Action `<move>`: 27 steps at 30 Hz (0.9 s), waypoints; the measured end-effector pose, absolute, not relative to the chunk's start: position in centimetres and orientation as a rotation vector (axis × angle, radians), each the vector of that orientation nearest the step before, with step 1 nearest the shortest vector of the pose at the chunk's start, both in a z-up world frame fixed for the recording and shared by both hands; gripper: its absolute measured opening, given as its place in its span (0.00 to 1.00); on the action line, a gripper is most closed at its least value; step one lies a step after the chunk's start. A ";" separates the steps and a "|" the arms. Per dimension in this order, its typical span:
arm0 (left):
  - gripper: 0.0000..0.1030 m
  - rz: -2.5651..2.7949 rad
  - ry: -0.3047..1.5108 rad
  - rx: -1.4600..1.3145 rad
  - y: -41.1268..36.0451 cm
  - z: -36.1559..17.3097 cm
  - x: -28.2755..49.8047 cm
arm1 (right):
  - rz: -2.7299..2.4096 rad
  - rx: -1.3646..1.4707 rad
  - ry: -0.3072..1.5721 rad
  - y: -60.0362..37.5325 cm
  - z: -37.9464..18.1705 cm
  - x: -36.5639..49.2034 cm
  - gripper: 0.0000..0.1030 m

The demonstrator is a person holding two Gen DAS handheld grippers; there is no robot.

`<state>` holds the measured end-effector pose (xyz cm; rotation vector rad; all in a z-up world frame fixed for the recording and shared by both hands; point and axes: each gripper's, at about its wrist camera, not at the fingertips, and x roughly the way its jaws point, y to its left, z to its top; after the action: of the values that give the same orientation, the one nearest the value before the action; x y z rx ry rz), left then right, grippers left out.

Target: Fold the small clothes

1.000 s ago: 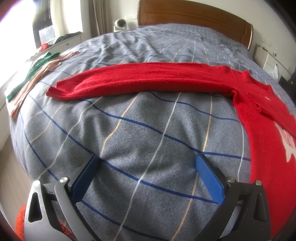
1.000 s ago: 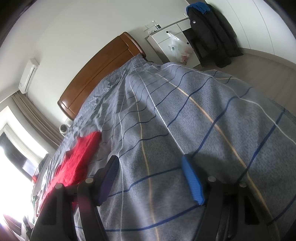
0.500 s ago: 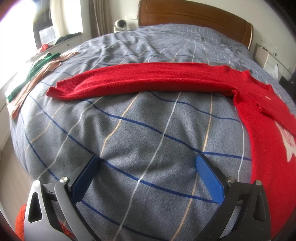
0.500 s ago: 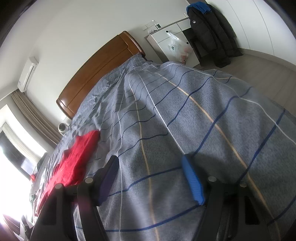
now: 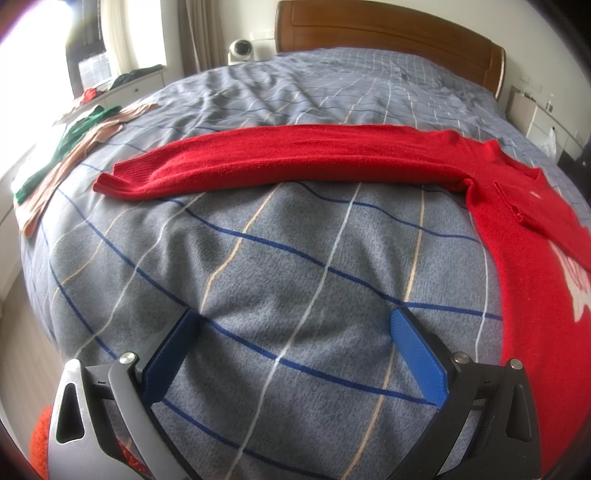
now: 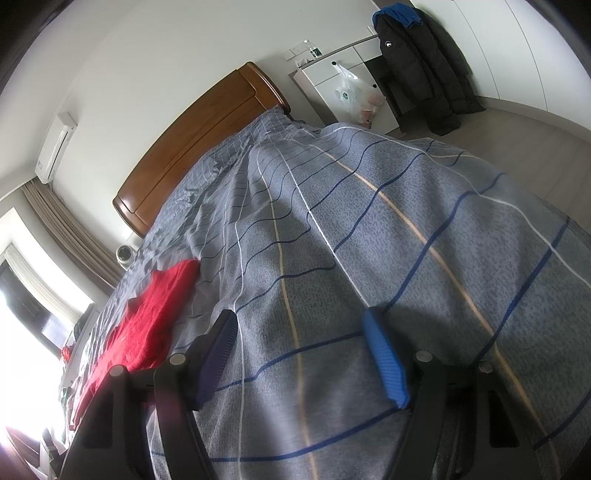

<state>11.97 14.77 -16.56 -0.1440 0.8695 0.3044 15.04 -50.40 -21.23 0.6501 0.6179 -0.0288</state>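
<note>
Jaws of the left gripper [image 5: 293, 334] stand spread wide with nothing between them, the blue-padded fingers low over the grey bedspread crossed by blue, white and tan lines [image 5: 280, 254]. The right gripper [image 6: 299, 341] is likewise spread and empty, its view tilted, its fingers hovering just above the same cover [image 6: 388, 236].

Ahead of the left gripper lies the red knitted sweater [image 5: 517, 229], flat on the bed (a white motif shows on its chest at the right edge). One long sleeve [image 5: 280, 158] stretches straight out to the left across the cover, its ribbed cuff at the far left. In the right wrist view the sweater [image 6: 147, 325] sits off to the left, well apart from that gripper.

Near the bed's left edge lie a green garment [image 5: 70, 138] and a peach-coloured garment [image 5: 79, 153], side by side. A brown wooden headboard [image 5: 388, 33] closes the far end. Beyond it on the right wrist view are a white cabinet [image 6: 332, 79] with a plastic bag hanging from it, a dark coat [image 6: 421, 62], and a white wall-mounted air conditioner [image 6: 55, 146] above beige curtains.
</note>
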 end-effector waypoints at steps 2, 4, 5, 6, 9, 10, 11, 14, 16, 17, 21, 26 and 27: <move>1.00 0.304 0.869 -0.144 14.8 -16.6 12.0 | -0.029 0.650 0.618 -50.4 -21.2 15.0 0.68; 1.00 0.304 0.869 -0.144 14.8 -16.6 12.0 | -0.029 0.650 0.618 -50.4 -21.2 15.0 0.68; 1.00 0.303 0.872 -0.145 14.8 -16.5 12.0 | -0.029 0.650 0.618 -50.4 -21.2 15.0 0.68; 1.00 0.301 0.881 -0.149 14.8 -16.4 11.9 | -0.029 0.650 0.618 -50.4 -21.2 15.0 0.68; 0.99 0.235 0.921 -0.221 16.1 -14.2 11.5 | -0.031 0.648 0.620 -50.4 -21.2 15.1 0.68; 0.99 0.213 0.900 -0.249 16.7 -13.3 11.2 | -0.031 0.647 0.620 -50.4 -21.2 15.1 0.68; 0.99 0.198 0.866 -0.287 17.8 -12.1 10.8 | -0.032 0.645 0.622 -50.3 -21.2 15.1 0.68; 0.99 0.196 0.817 -0.391 22.2 -9.5 11.1 | -0.035 0.631 0.623 -50.2 -21.3 15.1 0.69; 1.00 0.235 0.826 -0.489 26.4 -9.2 12.2 | -0.034 0.625 0.620 -50.2 -21.3 15.1 0.71; 0.99 0.261 0.838 -0.529 28.1 -9.4 12.7 | -0.034 0.622 0.619 -50.2 -21.4 15.1 0.71; 0.98 0.419 0.924 -0.695 36.5 -11.8 15.2 | -0.034 0.623 0.619 -50.2 -21.3 15.1 0.71; 0.61 0.405 0.994 -0.723 38.2 -14.5 17.3 | -0.034 0.621 0.619 -50.2 -21.3 15.1 0.71; 0.26 0.402 1.012 -0.682 37.8 -14.8 18.0 | -0.035 0.620 0.620 -50.2 -21.3 15.1 0.72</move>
<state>18.03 37.84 -14.80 -0.6819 1.0123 0.4019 15.07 -50.18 -21.34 0.6200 0.6199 -0.0347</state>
